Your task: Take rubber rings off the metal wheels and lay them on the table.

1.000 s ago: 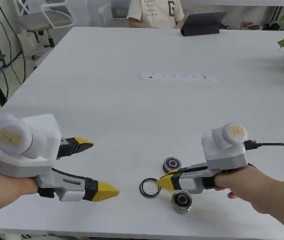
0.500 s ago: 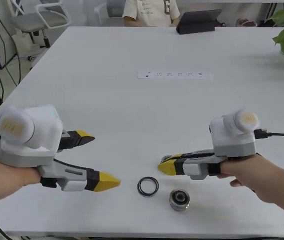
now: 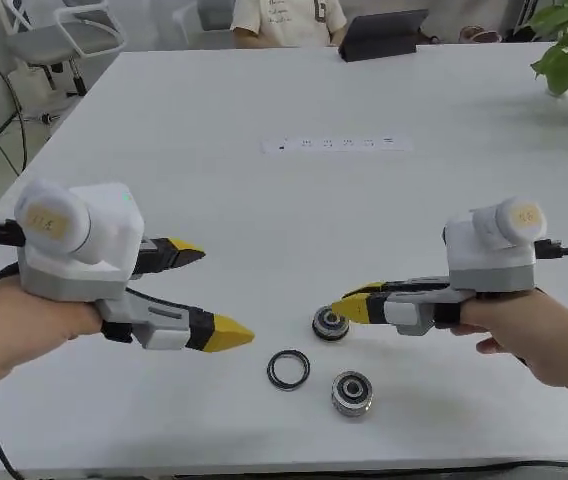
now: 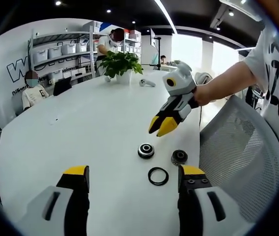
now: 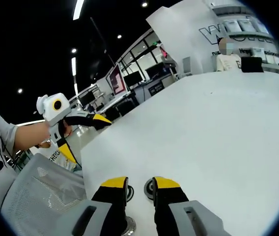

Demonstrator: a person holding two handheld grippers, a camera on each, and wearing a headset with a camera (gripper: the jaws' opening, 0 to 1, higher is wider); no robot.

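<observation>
Presently, a black rubber ring point(image 3: 288, 369) is seen lying flat on the white worktop point(image 3: 264, 200), near its front edge and free of both wheels. A metal wheel point(image 3: 330, 324) is set just beside the ring, a little farther out, and a second metal wheel point(image 3: 351, 392) is set to the ring's right, nearer the edge. The right gripper point(image 3: 349, 305) is held low, its tips just beside the farther wheel, its fingers parted only narrowly and gripping nothing. The left gripper point(image 3: 214, 295) is held to the ring's left, its fingers spread wide and empty. Farther out, a power strip point(image 3: 336, 145) is laid on the worktop.
</observation>
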